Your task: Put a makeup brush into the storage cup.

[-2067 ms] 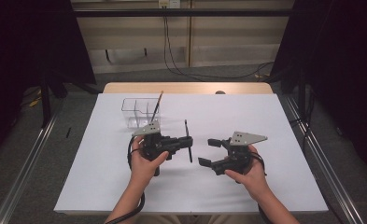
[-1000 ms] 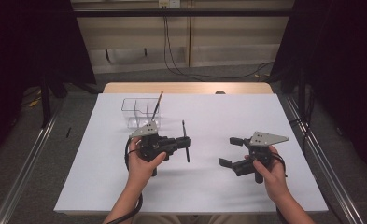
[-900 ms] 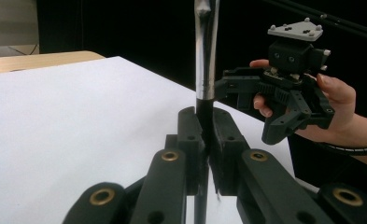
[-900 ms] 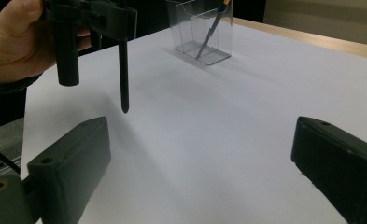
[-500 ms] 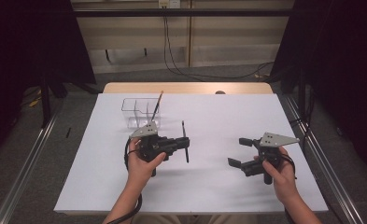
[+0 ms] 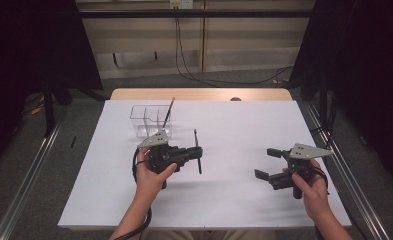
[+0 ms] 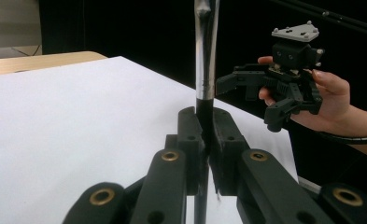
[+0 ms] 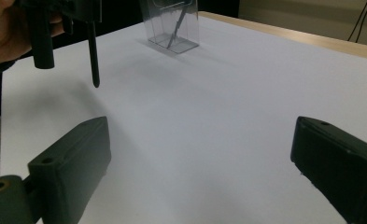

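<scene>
Tongs on the left [image 6: 195,152] clamp a slim dark-handled brush [image 6: 197,150] at mid-length, the pads pressed tight against its shaft in the left gripper view [image 7: 204,140]. Seen from above, the brush's long axis runs roughly toward and away from the person, crosswise to the jaws, with one end pointing back at the clear plastic holder [image 6: 151,120] and the other end toward the near edge of the white bench [image 6: 244,125]. From the right gripper view the brush [image 8: 93,53] hangs tip-down above the sheet, clear of the surface.

That holder stands upright just behind the left hand [image 6: 151,172], a second brush [image 6: 168,112] already leaning inside it. It lies beyond and slightly to the left of the left tongs, near them, so the left hand looks far the better placed to deliver the brush.

Right tongs [image 6: 269,162] stand wide apart with nothing between them, held over the bench's right side well away from both brush and holder; their two black jaws frame bare white sheet in the right gripper view [image 8: 200,177]. To drop in, the brush would probably need tipping upright over the holder's open top.
</scene>
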`<state>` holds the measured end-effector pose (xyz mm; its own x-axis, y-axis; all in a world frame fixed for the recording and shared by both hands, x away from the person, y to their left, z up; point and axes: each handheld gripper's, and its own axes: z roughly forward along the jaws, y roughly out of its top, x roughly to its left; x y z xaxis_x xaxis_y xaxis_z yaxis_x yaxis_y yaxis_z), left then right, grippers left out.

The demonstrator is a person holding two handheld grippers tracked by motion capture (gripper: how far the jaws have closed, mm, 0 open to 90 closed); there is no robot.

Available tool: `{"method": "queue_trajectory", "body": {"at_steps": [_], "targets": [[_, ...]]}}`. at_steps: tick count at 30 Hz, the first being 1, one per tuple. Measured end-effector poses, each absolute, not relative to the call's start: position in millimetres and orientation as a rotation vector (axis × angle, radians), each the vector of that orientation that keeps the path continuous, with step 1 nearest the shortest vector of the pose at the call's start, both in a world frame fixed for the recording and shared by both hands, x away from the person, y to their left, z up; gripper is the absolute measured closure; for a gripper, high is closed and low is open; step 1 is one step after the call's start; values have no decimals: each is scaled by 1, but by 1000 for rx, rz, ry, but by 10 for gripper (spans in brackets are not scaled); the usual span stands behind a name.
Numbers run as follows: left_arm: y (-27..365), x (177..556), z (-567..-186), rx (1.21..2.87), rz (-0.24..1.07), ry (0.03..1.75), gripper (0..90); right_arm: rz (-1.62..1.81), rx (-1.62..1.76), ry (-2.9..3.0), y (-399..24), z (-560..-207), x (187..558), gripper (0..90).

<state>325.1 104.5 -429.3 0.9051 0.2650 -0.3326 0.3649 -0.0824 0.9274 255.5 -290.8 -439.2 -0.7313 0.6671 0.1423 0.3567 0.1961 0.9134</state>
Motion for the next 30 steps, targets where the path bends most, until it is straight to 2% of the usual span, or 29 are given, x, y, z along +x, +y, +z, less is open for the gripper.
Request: {"method": "queue_trajectory", "body": {"at_steps": [30], "targets": [[111, 325, -427, 1691, -69, 487, 839, 1520, 1010, 2155, -319, -448, 245, 52]]}}
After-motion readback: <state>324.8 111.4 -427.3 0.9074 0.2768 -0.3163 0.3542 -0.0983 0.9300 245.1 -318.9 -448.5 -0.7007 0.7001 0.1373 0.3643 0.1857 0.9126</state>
